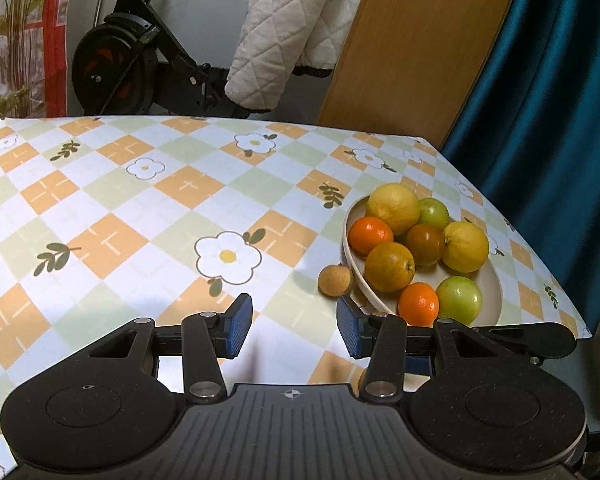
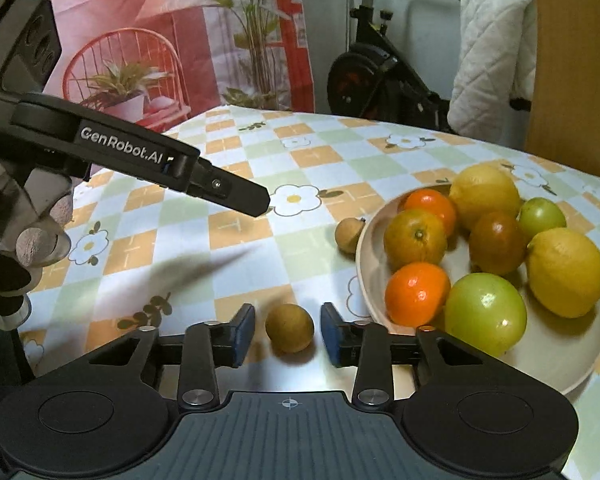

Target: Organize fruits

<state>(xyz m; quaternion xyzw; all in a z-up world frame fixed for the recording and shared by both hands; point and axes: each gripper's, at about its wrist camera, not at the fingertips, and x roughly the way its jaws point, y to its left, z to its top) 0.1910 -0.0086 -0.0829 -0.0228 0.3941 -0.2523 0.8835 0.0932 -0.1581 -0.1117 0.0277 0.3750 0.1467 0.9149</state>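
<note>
A right gripper [image 2: 288, 334] is bracketing a small round brown fruit [image 2: 289, 328] on the checked floral tablecloth [image 2: 180, 216], its blue pads [image 2: 244, 330] just clear of the skin beside the cream bowl [image 2: 572, 360] of citrus; an off-centre squeeze could be sending it rolling. The left gripper [image 1: 294, 324] is hanging part-open, empty.

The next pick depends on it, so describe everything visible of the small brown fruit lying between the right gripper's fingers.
The small brown fruit is round, tan and matte with faint speckling, like a longan, and looks whole. It rests on the checked tablecloth, between the blue pads of the right gripper. A narrow gap shows on each side, so neither pad seems to touch it. It lies left of the plate, clear of the rim. Only the cloth touches it.
</note>
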